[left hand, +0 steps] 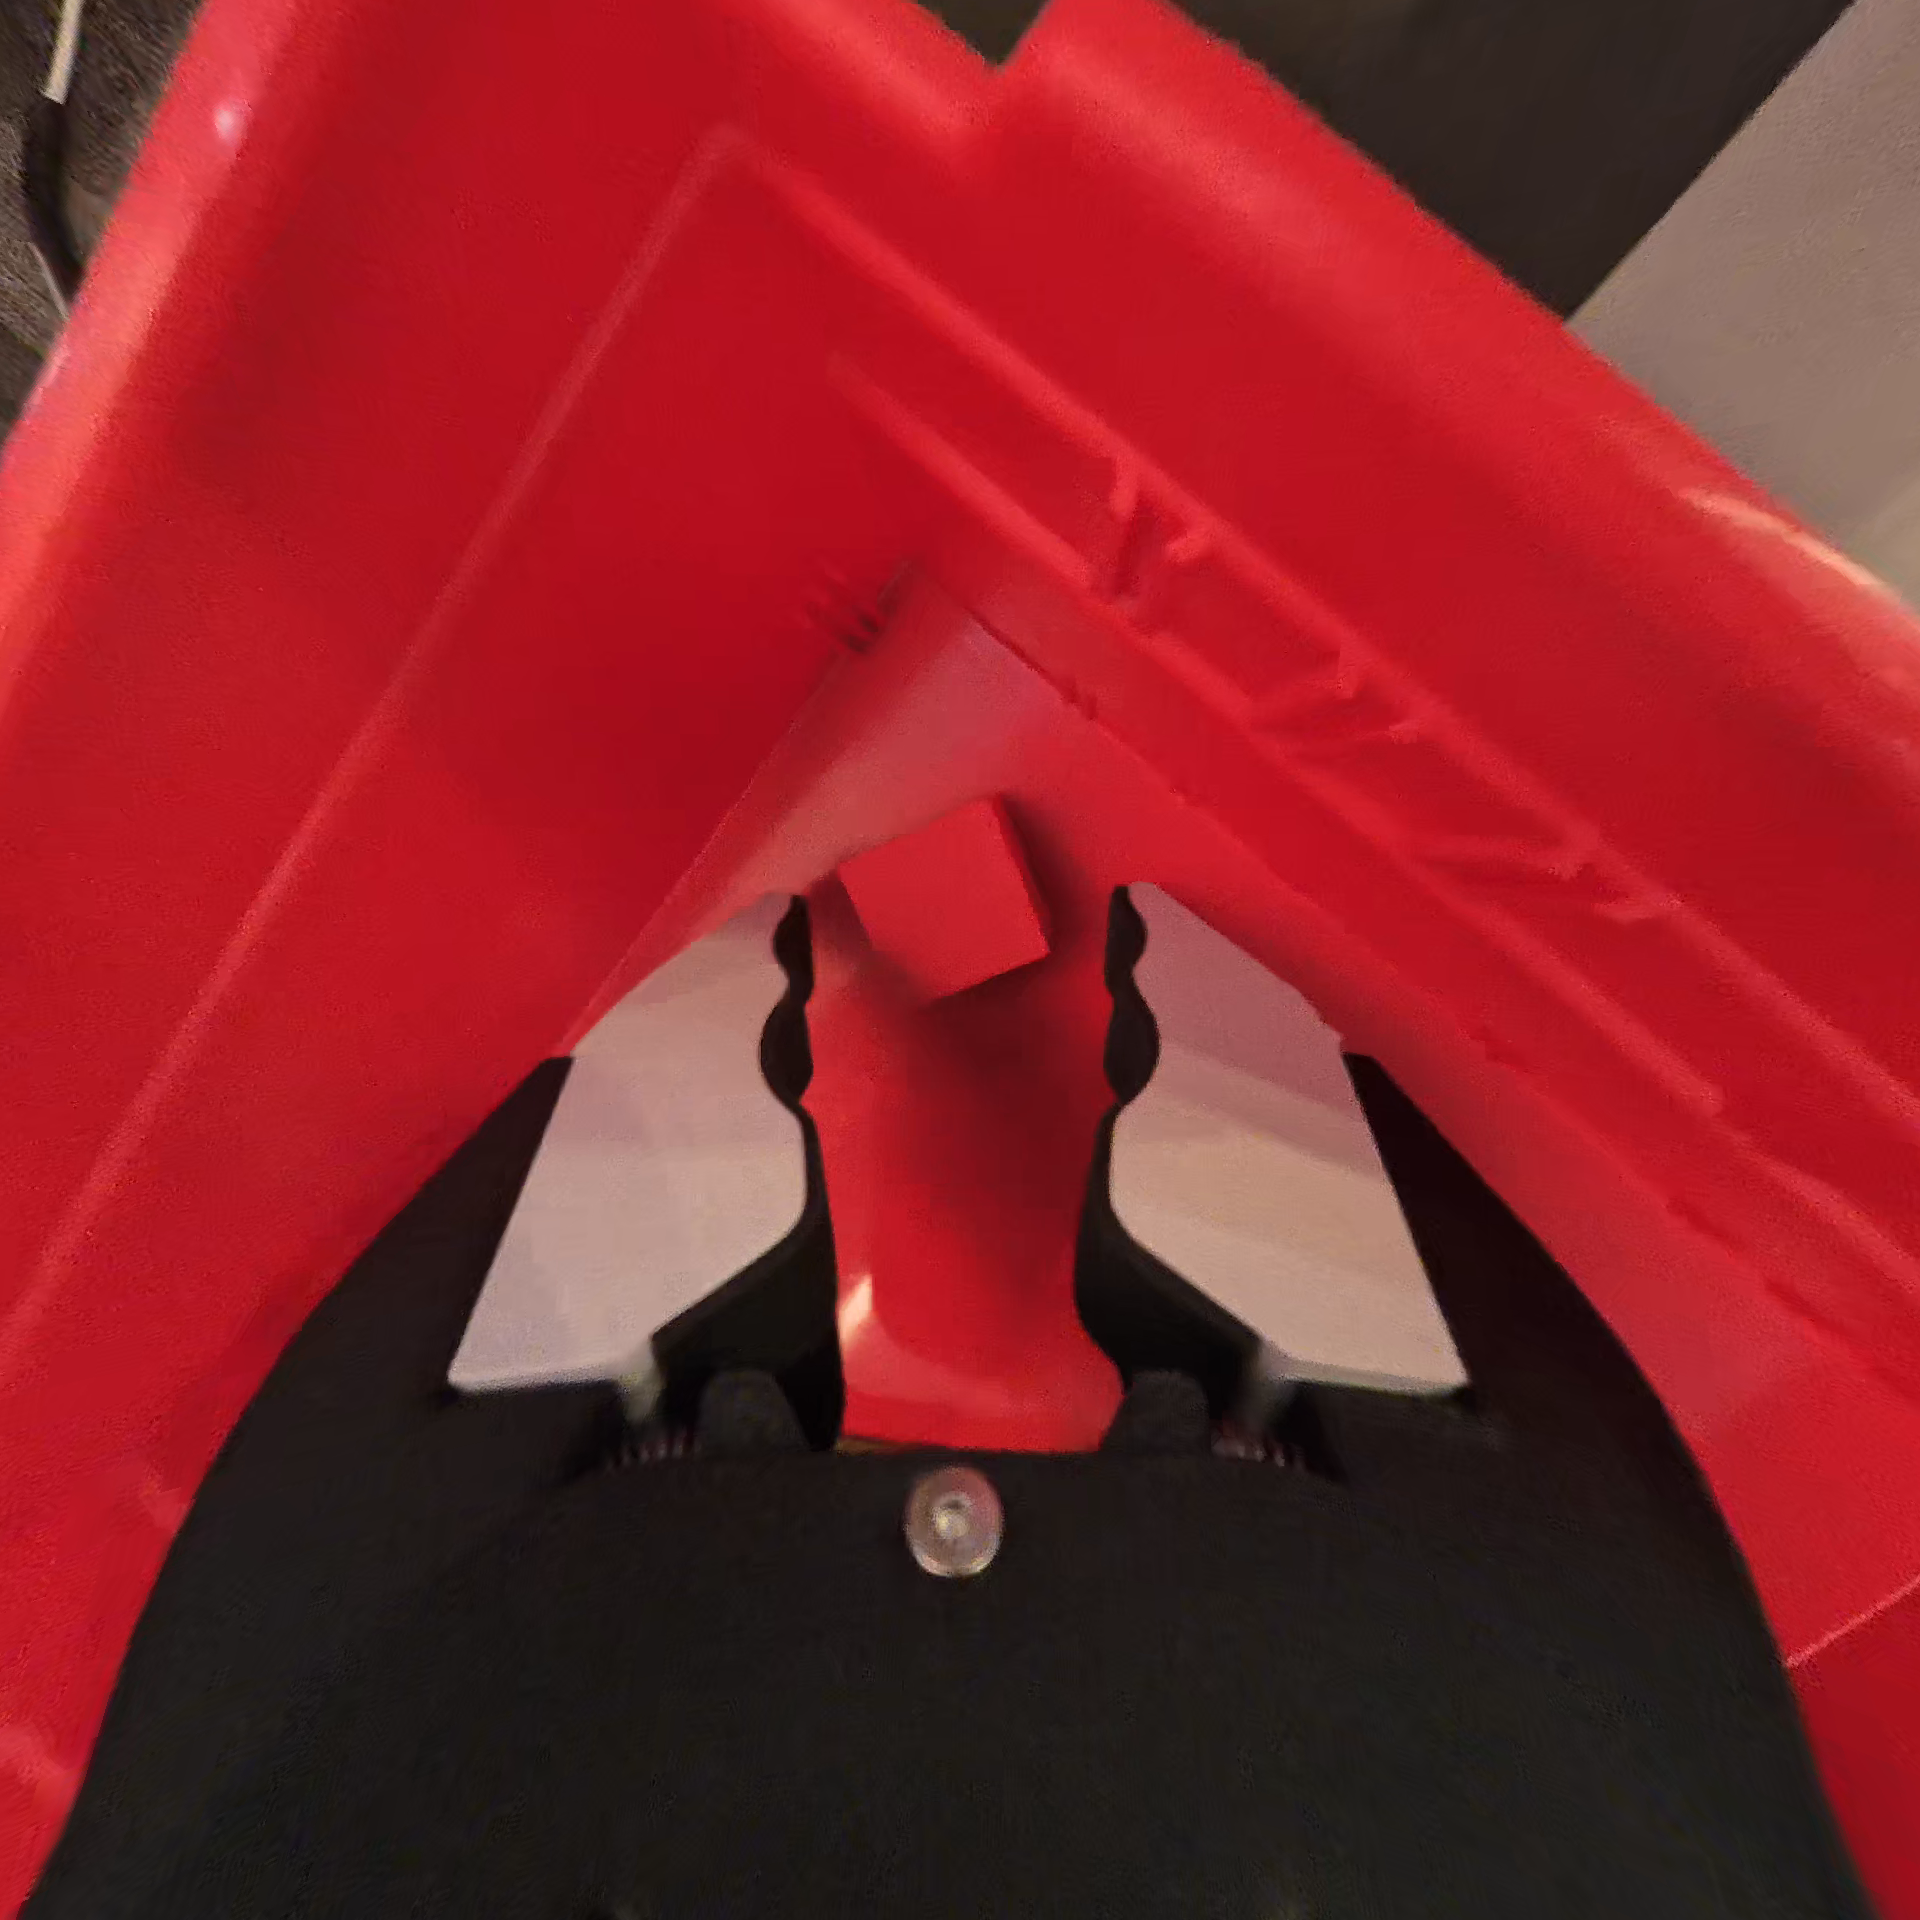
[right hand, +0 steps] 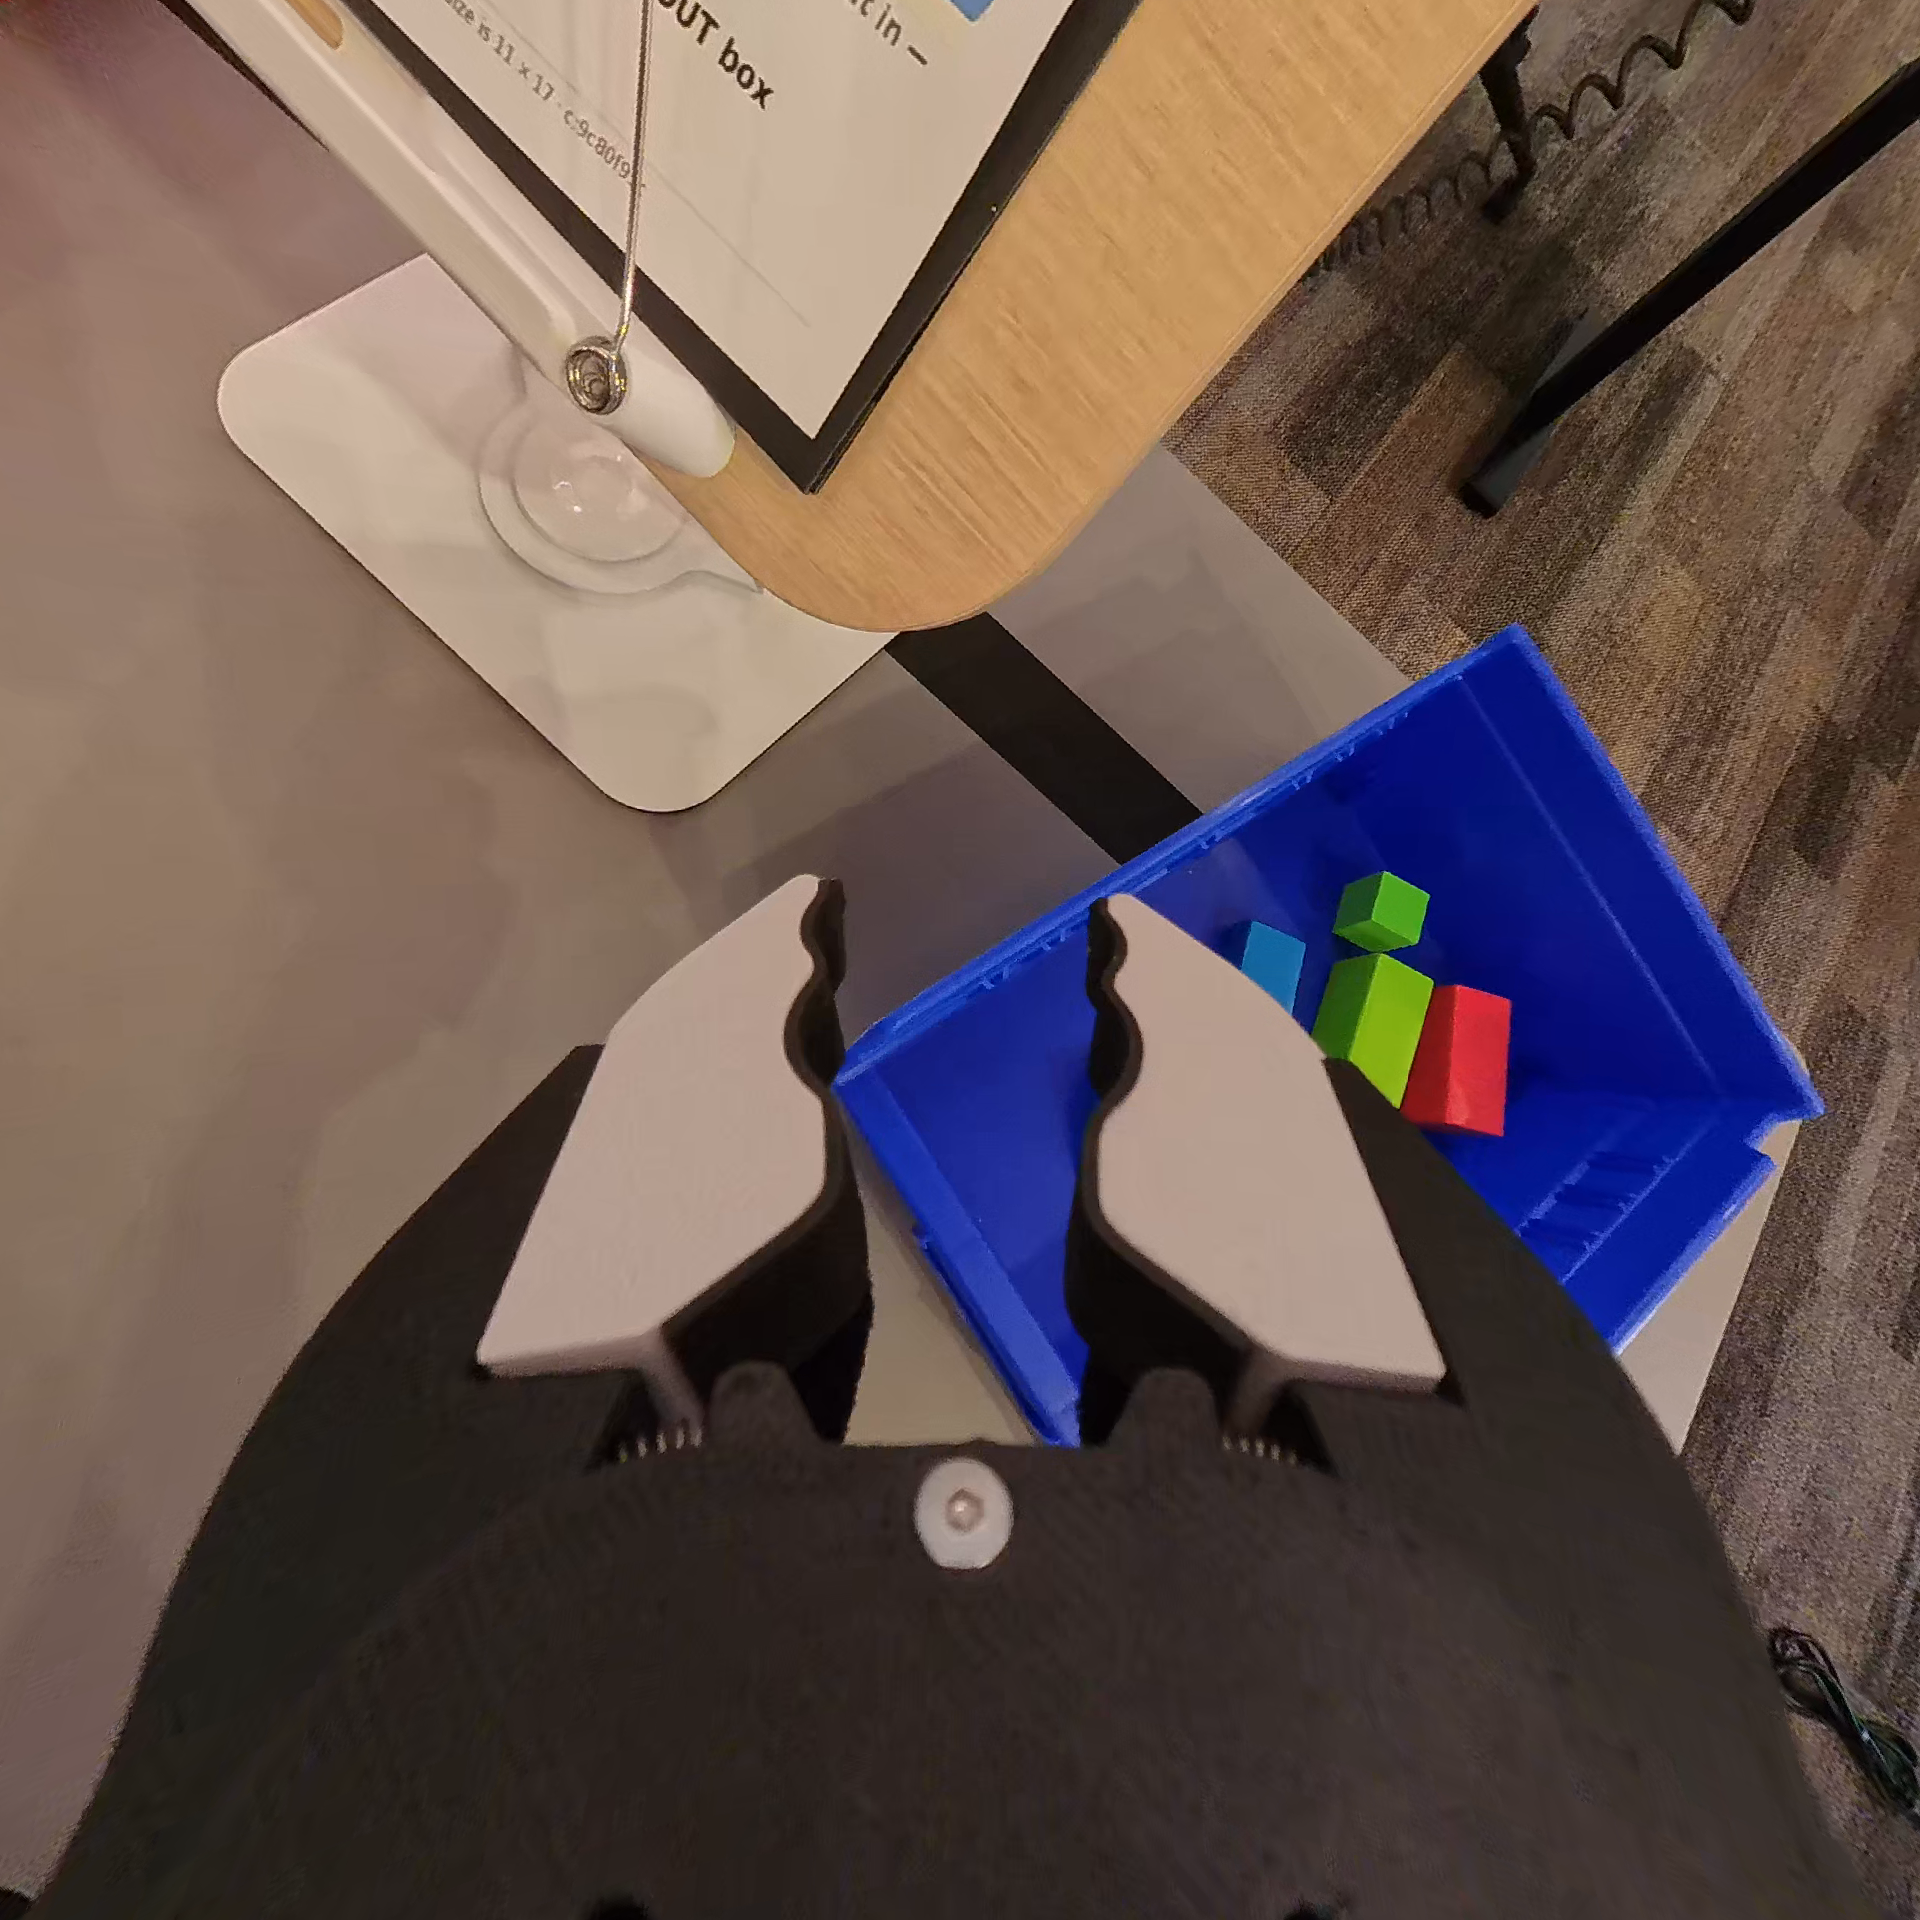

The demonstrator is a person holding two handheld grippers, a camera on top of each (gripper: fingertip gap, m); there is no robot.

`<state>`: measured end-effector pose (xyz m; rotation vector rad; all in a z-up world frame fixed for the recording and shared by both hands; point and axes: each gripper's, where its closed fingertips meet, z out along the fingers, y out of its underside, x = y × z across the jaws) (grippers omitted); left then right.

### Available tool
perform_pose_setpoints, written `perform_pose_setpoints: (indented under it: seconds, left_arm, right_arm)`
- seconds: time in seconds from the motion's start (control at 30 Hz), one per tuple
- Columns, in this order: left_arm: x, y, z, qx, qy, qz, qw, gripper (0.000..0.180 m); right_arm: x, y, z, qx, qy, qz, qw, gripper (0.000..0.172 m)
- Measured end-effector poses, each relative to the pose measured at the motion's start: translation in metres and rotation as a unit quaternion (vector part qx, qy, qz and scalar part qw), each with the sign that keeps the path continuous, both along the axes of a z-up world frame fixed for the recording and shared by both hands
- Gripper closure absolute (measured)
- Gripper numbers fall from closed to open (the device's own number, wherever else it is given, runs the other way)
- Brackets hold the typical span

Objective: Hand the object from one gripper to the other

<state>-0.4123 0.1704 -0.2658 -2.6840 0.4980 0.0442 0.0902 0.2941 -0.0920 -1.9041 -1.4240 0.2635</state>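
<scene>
The left gripper [left hand: 951, 971] reaches down into a red bin [left hand: 436, 582], its fingers [left hand: 795, 997] spread wide. A red block [left hand: 940, 909] lies on the bin floor between the tips, tilted so its corners point toward the pads; a gap shows on each side, so nothing grips it. Its faces look nearly square, and no long axis can be told. The bin's walls rise close around the gripper on 2 sides and meet in a corner just beyond the block.

The right gripper [right hand: 961, 997] hangs with its fingers [right hand: 1112, 997] parted on air above the near corner of a blue bin [right hand: 1621, 831] that sits on a grey table [right hand: 260, 935]. Inside that bin lie 4 blocks: 1 small green cube [right hand: 1382, 912], 1 longer green block [right hand: 1369, 1023], 1 red block [right hand: 1465, 1060] touching it, and 1 light blue block [right hand: 1273, 961]. Beyond stands a white stand base [right hand: 416, 499].
</scene>
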Motion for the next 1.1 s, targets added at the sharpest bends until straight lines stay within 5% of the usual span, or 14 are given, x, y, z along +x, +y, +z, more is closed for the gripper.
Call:
perform_pose_setpoints:
  seconds: [0.07, 0.2, 0.37, 0.5, 0.63, 0.87, 1.1]
  left_arm:
    - [0.003, -0.001, -0.001, 0.003, -0.023, 0.018, 1.0, 0.147]
    - [0.004, -0.003, 0.007, 0.022, -0.027, 0.033, 0.999, 0.149]
    - [0.023, -0.015, 0.094, 0.197, -0.033, 0.004, 0.98, 0.149]
    - [0.1, -0.051, 0.201, 0.399, -0.008, -0.126, 0.908, 0.149]
    - [0.194, -0.091, 0.259, 0.485, 0.052, -0.228, 0.842, 0.149]
    - [0.315, -0.131, 0.287, 0.539, 0.088, -0.356, 0.758, 0.149]
    - [0.344, -0.136, 0.283, 0.546, 0.096, -0.388, 0.736, 0.149]
  right_arm:
    - [-0.002, -0.001, 0.001, 0.001, 0.004, 0.003, 1.0, 0.129]
    - [-0.014, -0.016, 0.01, 0.002, 0.028, 0.028, 0.999, 0.13]
    - [-0.067, -0.089, 0.039, -0.077, 0.134, 0.154, 0.976, 0.13]
    - [-0.118, -0.165, 0.067, -0.219, 0.237, 0.287, 0.902, 0.129]
    - [-0.155, -0.211, 0.088, -0.375, 0.302, 0.371, 0.794, 0.125]
    - [-0.176, -0.252, 0.111, -0.514, 0.344, 0.451, 0.644, 0.121]
    - [-0.165, -0.278, 0.114, -0.53, 0.316, 0.494, 0.612, 0.132]
